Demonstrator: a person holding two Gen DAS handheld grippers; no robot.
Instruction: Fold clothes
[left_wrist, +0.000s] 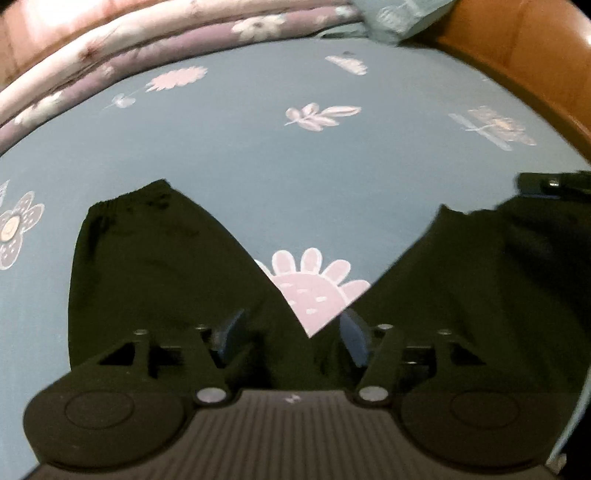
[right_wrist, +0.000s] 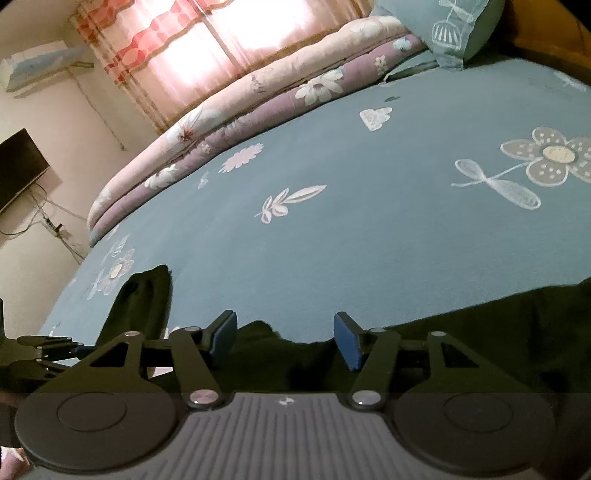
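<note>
A pair of black trousers (left_wrist: 159, 266) lies on the blue flowered bedsheet (left_wrist: 258, 166), its two legs spread in a V. My left gripper (left_wrist: 291, 338) is open, low over the crotch of the trousers, with cloth between its blue pads. The right gripper shows at the right edge of the left wrist view (left_wrist: 554, 184). In the right wrist view my right gripper (right_wrist: 286, 338) is open over the black trousers' edge (right_wrist: 480, 325), pads apart with cloth below them. The left gripper shows at the left edge (right_wrist: 40, 350).
A folded pink and purple flowered quilt (right_wrist: 258, 110) lies along the far side of the bed. A blue pillow (right_wrist: 443, 33) sits at the head by the brown headboard (left_wrist: 517, 48). A curtained window (right_wrist: 207, 37), a dark screen (right_wrist: 18, 166) and wall cables are beyond.
</note>
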